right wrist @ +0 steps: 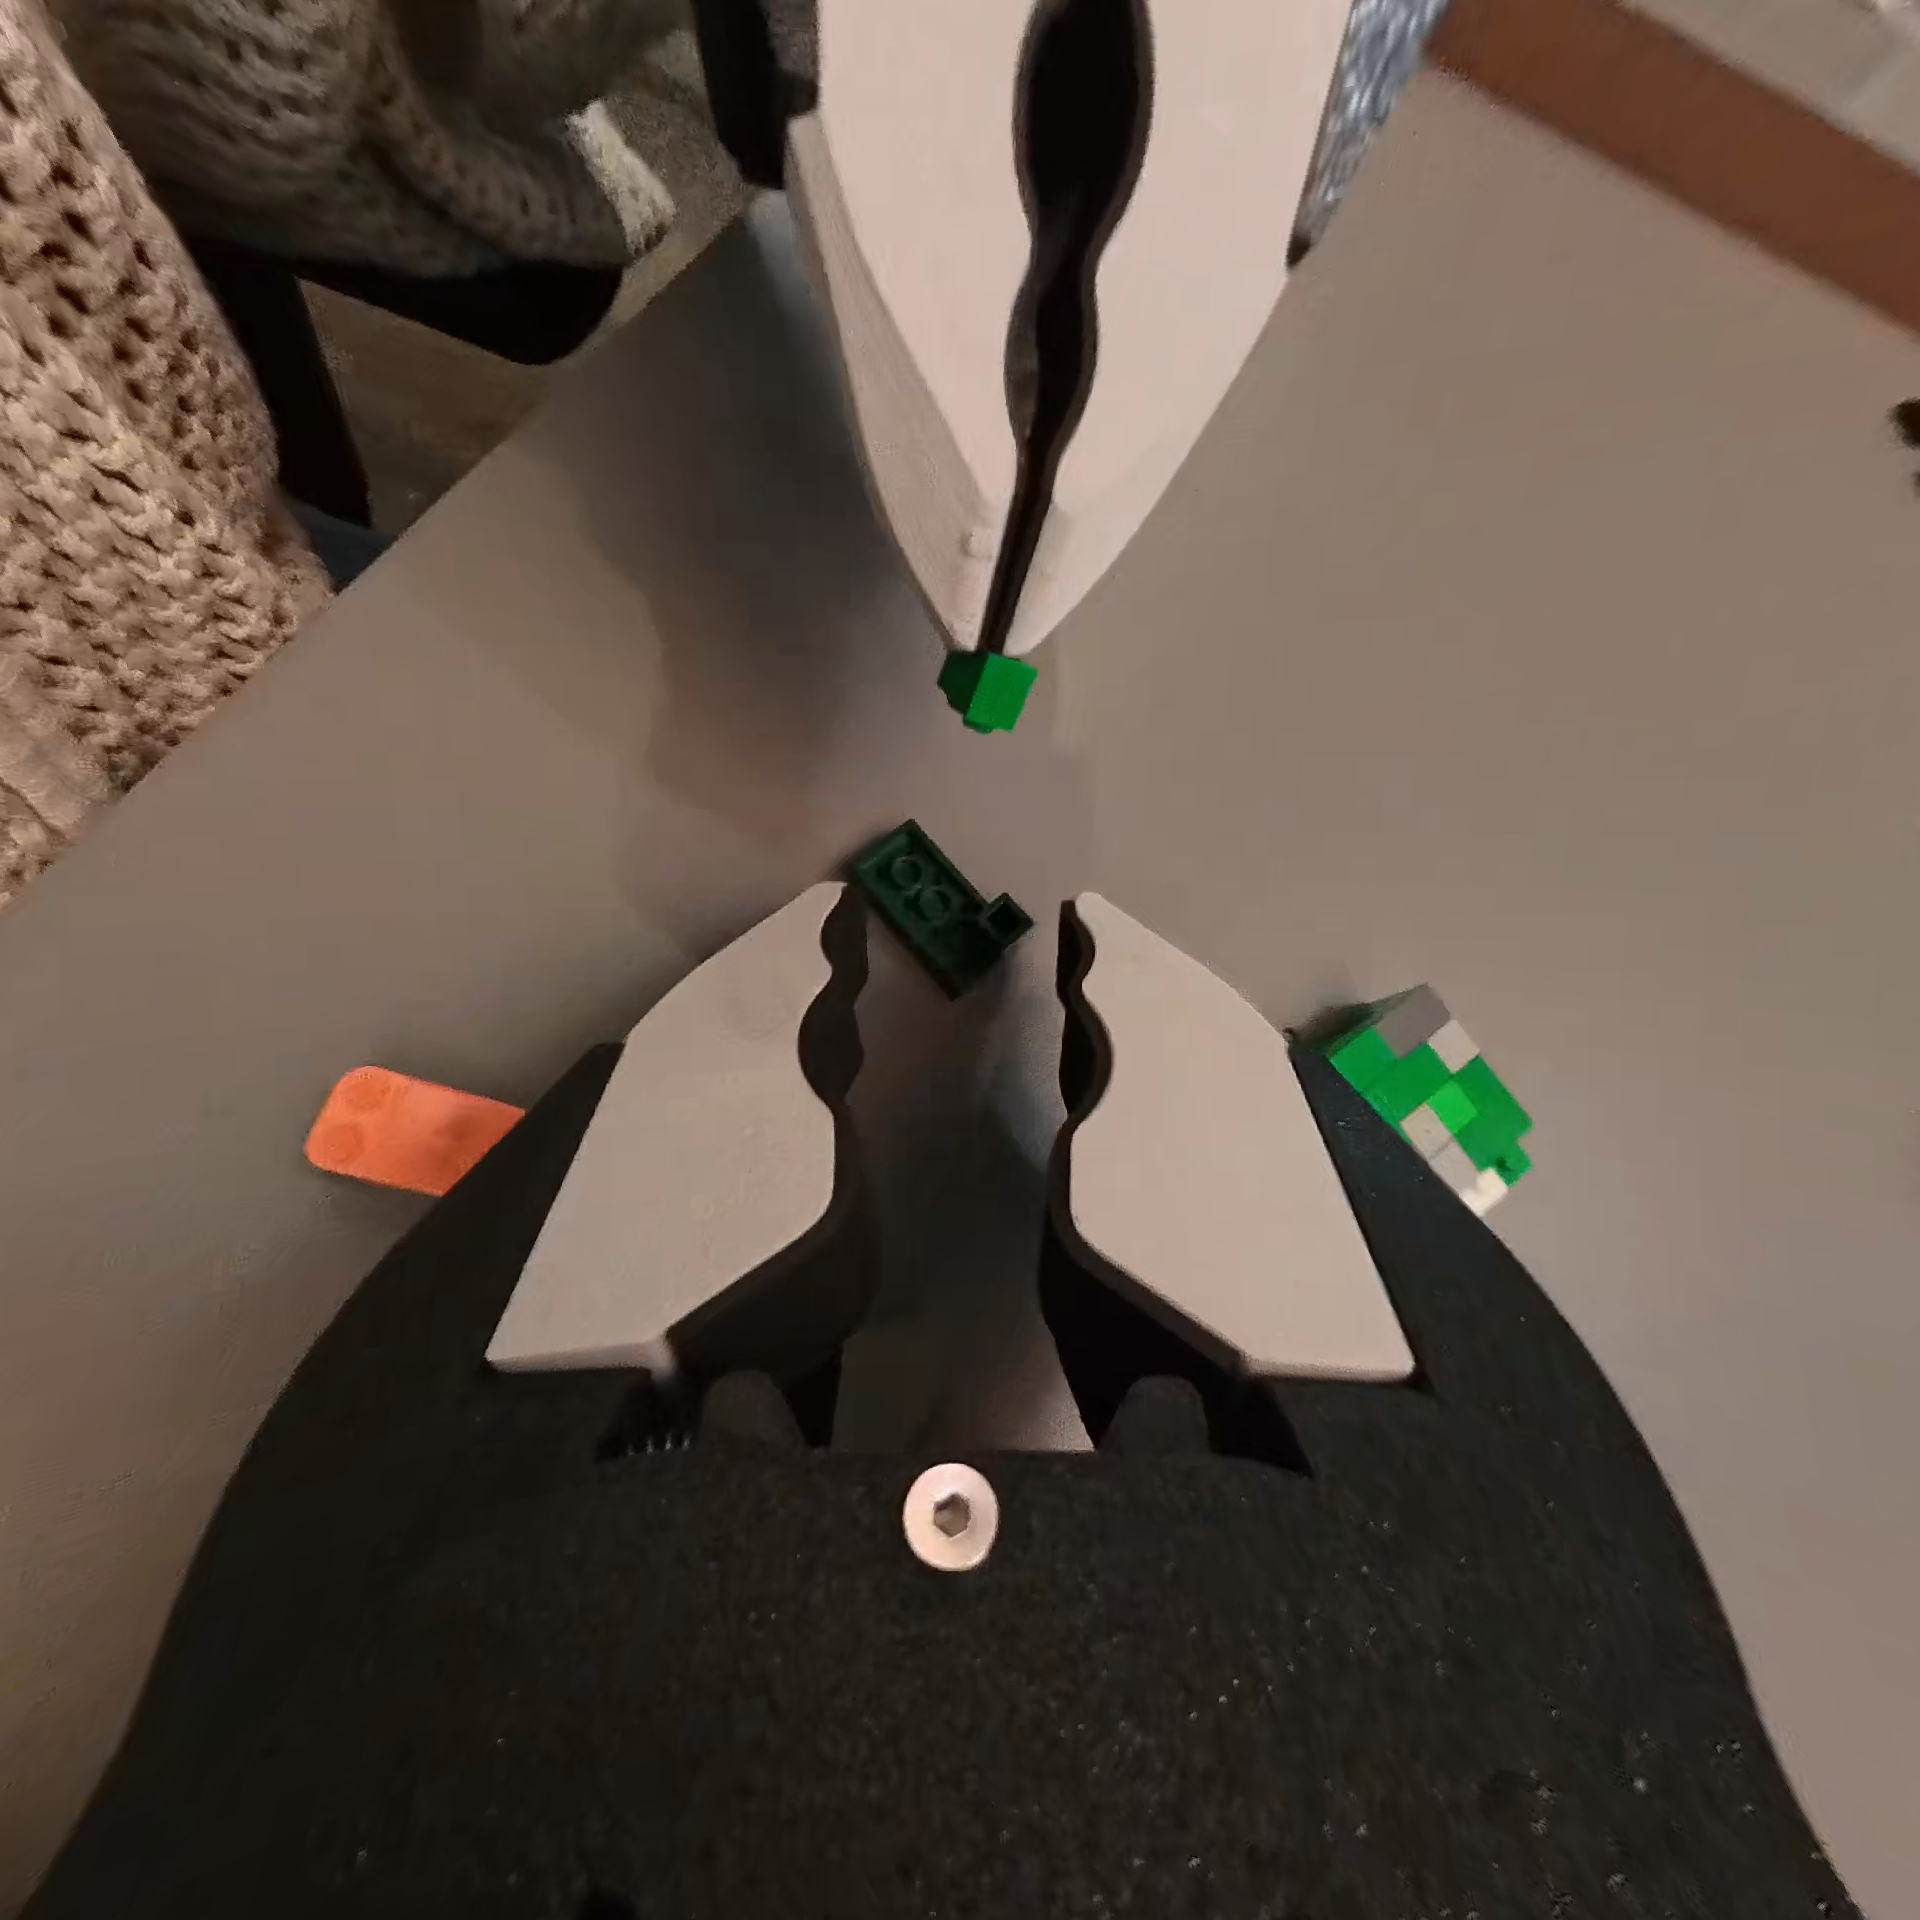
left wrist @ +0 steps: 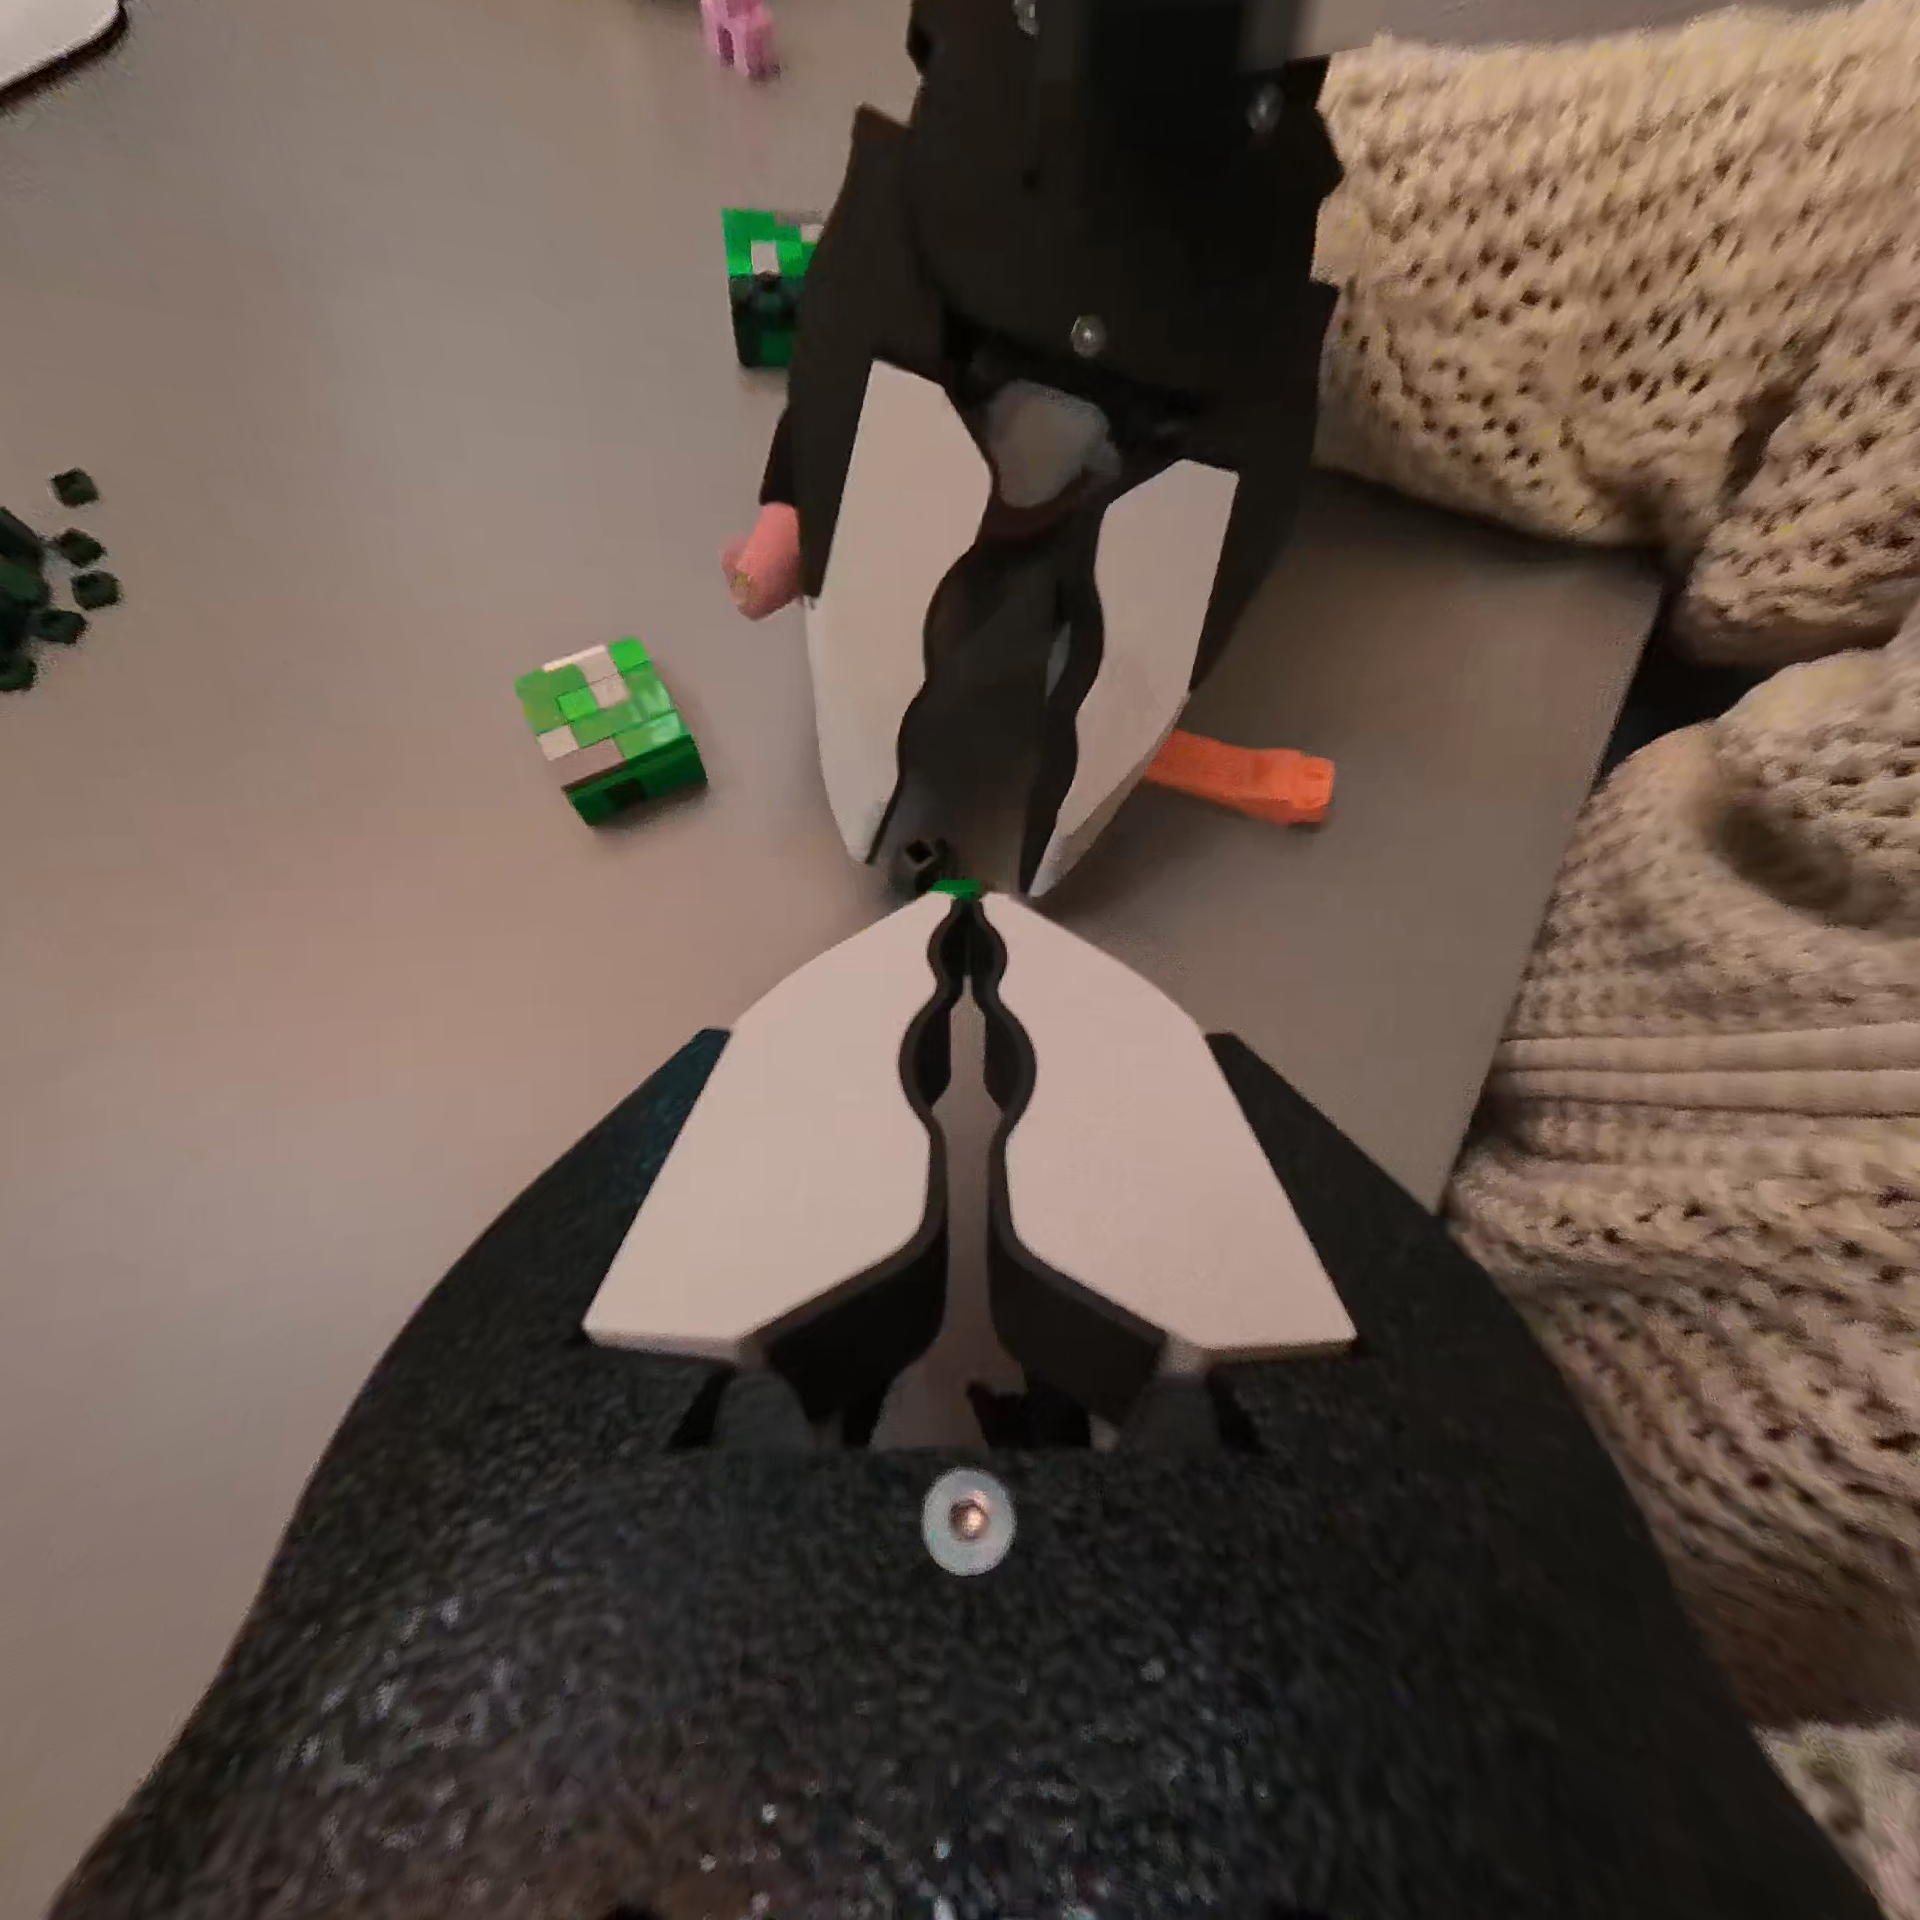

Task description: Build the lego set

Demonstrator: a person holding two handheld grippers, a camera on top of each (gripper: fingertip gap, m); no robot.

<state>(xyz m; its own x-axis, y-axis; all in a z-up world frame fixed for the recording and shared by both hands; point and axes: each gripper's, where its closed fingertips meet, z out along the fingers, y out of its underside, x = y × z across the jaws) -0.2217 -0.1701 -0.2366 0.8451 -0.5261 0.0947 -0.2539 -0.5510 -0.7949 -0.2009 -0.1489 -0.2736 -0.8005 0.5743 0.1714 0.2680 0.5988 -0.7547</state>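
My left gripper [left wrist: 961, 906] is shut on a small bright green brick [left wrist: 956, 889], pinched at the very fingertips. In the right wrist view it comes in from the top [right wrist: 1003, 636] with the green brick [right wrist: 987, 691] held just above the grey table [right wrist: 1455, 623]. My right gripper [right wrist: 961, 902] is open. A dark green piece [right wrist: 935, 920] sits between its fingertips, close to the left finger; I cannot tell if they touch. In the left wrist view the right gripper [left wrist: 961, 868] points down, tip to tip with mine, with the dark piece [left wrist: 925, 857] at its tips.
A green-and-white cube assembly [left wrist: 608, 727] [right wrist: 1423, 1091] lies nearby, another green assembly [left wrist: 769, 281] farther off. An orange brick separator [left wrist: 1247, 779] [right wrist: 405, 1138] lies by the right gripper. Loose dark green pieces [left wrist: 52, 592] lie far left. A knitted sleeve [left wrist: 1662, 312] is beyond the table edge [left wrist: 1538, 935]. The tips of one gripper are about 5 cm away from the tips of the other.
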